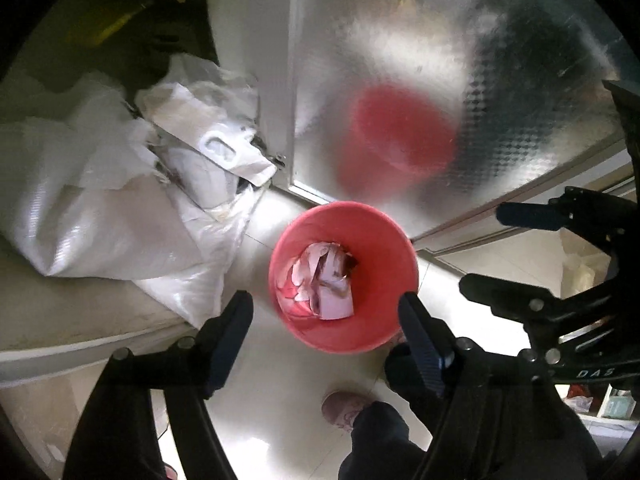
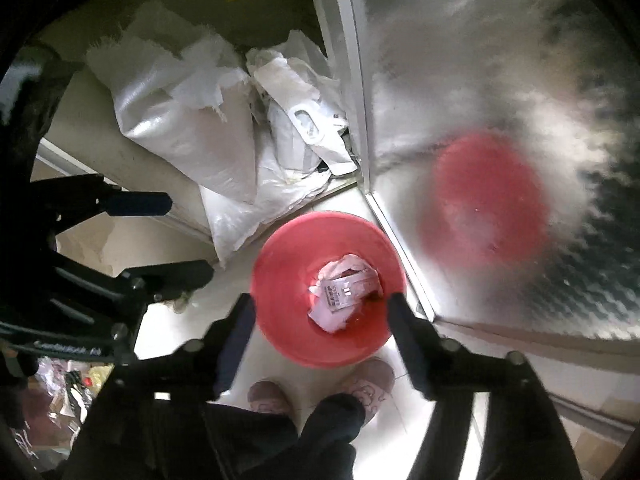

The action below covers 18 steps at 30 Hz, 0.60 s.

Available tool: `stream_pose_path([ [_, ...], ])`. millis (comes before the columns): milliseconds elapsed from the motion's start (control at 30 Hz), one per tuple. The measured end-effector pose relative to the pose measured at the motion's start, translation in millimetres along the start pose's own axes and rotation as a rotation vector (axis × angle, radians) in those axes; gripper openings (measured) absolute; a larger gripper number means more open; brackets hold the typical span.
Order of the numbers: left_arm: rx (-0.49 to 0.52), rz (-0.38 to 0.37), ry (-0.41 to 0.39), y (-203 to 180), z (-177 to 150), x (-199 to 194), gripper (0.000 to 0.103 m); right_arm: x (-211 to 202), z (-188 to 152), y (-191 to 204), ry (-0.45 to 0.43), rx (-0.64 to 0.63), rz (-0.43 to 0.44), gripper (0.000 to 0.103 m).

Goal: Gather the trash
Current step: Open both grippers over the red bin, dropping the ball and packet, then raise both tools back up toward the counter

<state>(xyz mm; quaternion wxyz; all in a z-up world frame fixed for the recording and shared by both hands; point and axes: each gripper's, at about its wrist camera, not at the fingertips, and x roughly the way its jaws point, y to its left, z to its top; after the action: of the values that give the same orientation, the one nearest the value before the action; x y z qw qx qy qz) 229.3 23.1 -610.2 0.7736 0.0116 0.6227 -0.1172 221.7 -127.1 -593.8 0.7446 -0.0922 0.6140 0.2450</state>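
A red waste bin stands on the pale floor with crumpled white paper and wrappers lying in it. My left gripper hangs above the bin's near rim, pointing steeply down, jaws wide apart with nothing between them. In the right wrist view the same bin holds the paper trash, and my right gripper hovers over it, also open and holding nothing. Each gripper shows in the other's view: the right gripper at the right edge, the left gripper at the left.
White woven sacks and plastic bags are heaped on a raised ledge left of the bin. A patterned metal door behind the bin mirrors it in red. The person's slippers and dark trouser legs stand just before the bin.
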Motion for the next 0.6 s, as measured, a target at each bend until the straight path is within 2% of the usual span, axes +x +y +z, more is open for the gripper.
stream_pose_path([
  [133, -0.049, -0.043, -0.031, -3.0, 0.1, -51.9, 0.083, -44.2, 0.7, 11.0, -0.026, 0.008, -0.025, 0.076],
  [367, -0.051, -0.041, -0.078, -18.1, 5.3, -167.9, 0.089, -155.2, 8.1, 45.1, -0.084, 0.001, -0.042, 0.084],
  [500, -0.041, -0.047, -0.113, -24.5, 8.8, -231.2, 0.103, -214.4, 12.7, 59.2, -0.122, 0.003, -0.051, 0.088],
  [600, -0.023, -0.039, -0.142, -31.5, 12.4, -271.6, 0.103, -250.3, 14.4, 65.0, -0.146, 0.005, -0.064, 0.089],
])
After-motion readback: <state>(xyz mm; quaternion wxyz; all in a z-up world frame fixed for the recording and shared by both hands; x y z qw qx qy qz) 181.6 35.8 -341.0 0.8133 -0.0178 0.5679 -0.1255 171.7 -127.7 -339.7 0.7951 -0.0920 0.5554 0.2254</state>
